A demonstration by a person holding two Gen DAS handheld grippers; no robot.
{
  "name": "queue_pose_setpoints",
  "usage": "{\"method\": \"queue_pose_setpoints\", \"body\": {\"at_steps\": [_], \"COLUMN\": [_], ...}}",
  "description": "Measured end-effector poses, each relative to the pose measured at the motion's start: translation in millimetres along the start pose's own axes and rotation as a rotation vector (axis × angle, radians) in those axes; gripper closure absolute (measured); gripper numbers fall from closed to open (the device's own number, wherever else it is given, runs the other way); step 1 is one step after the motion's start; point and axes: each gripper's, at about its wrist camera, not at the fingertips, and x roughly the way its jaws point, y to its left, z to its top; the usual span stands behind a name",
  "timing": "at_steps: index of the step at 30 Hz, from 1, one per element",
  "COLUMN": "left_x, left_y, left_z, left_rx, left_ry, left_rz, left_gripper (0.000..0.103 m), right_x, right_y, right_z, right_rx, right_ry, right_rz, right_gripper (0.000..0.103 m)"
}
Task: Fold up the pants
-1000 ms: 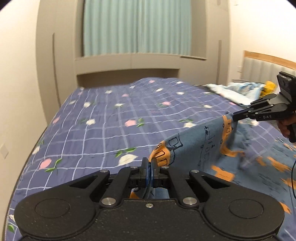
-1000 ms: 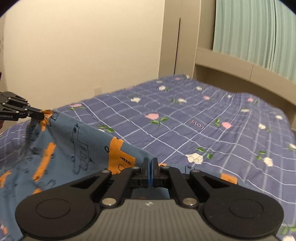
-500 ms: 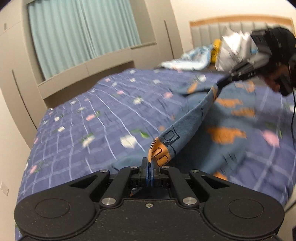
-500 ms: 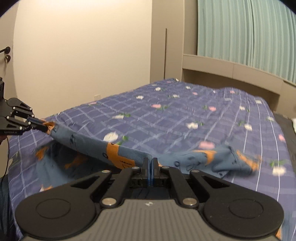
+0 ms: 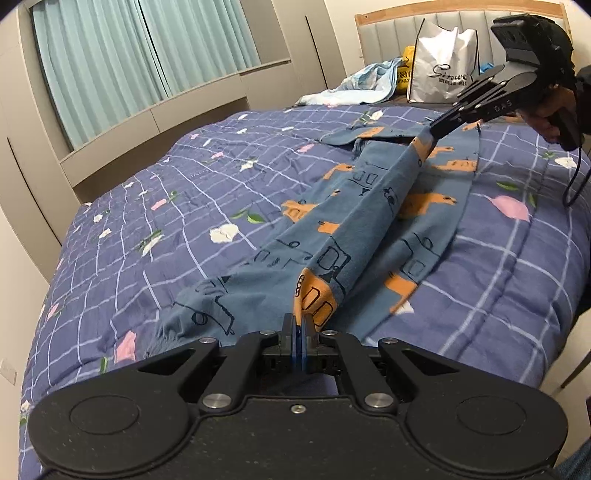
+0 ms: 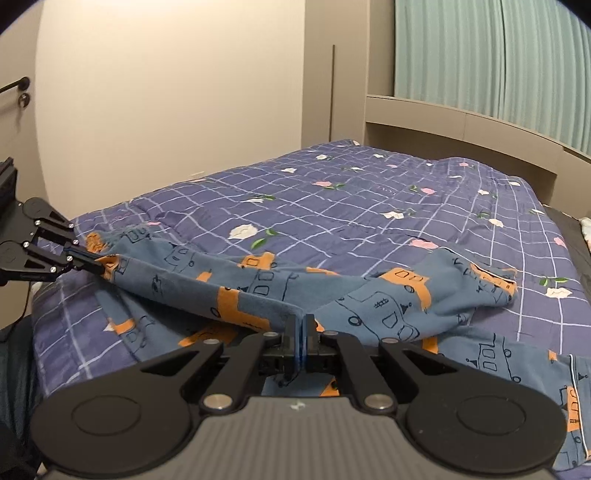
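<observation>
Blue pants (image 5: 354, 229) with orange and black vehicle prints lie stretched across the bed (image 5: 155, 206). My left gripper (image 5: 297, 325) is shut on one edge of the fabric. My right gripper (image 6: 303, 326) is shut on the opposite end of the same edge. The edge runs taut between them, slightly above the quilt, while the remaining cloth (image 6: 388, 306) rests on the bed. In the left wrist view the right gripper (image 5: 434, 130) shows at the upper right, held by a hand (image 5: 550, 118). In the right wrist view the left gripper (image 6: 94, 264) shows at the left.
The bed carries a purple checked quilt (image 6: 369, 206) with flowers. At the headboard (image 5: 443, 22) stand a white shopping bag (image 5: 443, 70) and a heap of light blue cloth (image 5: 354, 86). Teal curtains (image 5: 147, 55) and beige cabinets line the far side. A cable (image 5: 574, 177) hangs from the right gripper.
Both grippers have come down toward the bed, still pinching the pants. The left one has rolled. The cloth, lifted and hanging earlier, now lies mostly on the quilt.
</observation>
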Motion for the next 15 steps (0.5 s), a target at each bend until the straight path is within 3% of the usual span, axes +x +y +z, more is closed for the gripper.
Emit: {"method": "queue_pose_setpoints", "body": {"at_steps": [4, 7, 9, 12, 14, 15], "left_x": [6, 12, 11, 7, 5, 3], "left_y": [-5, -6, -4, -6, -12, -15], "left_z": [-8, -13, -13, -10, -5, -2], "left_rx": [-0.014, -0.065, -0.127, -0.203, -0.236, -0.255], "left_ry": [0.024, 0.034, 0.028, 0.013, 0.002, -0.006], "left_rz": [-0.005, -0.013, -0.027, -0.033, -0.025, -0.026], "left_gripper": [0.101, 0.095, 0.086, 0.064, 0.04, 0.035], "right_x": [-3, 3, 6, 9, 8, 7], "right_y": [10, 12, 14, 13, 13, 11], "right_z": [-11, -22, -27, -32, -36, -37], "right_rx": [-0.024, -0.011, -0.016, 0.003, 0.018, 0.027], "right_ry": [0.033, 0.053, 0.058, 0.059, 0.052, 0.045], "right_rz": [0.01, 0.009, 0.004, 0.001, -0.001, -0.001], "right_gripper": [0.102, 0.102, 0.102, 0.1, 0.095, 0.09]}}
